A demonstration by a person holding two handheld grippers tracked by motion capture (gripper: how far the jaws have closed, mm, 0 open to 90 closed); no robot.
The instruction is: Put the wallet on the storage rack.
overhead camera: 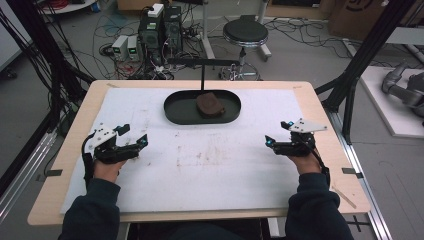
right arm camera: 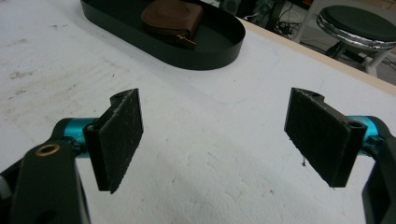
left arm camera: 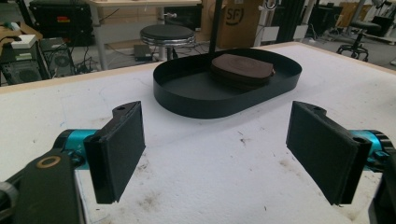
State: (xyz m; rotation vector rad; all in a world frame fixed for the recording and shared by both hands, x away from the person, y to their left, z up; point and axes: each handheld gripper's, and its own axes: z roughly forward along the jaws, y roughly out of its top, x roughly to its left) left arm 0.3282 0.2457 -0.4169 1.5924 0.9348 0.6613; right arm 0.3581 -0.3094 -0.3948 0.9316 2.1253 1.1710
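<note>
A black oval tray sits at the far middle of the white mat, with a thin black post rising from it. Inside the tray lies a brown leather pouch with a small brass zip pull. My left gripper rests at the mat's left side, open, nothing between its jaws. My right gripper rests at the right side, also open and empty. Both stand well short of the tray.
The white stained mat covers a wooden table. Beyond the far edge are a black round stool, computer boxes and many cables on the floor. Black frame posts stand at the right.
</note>
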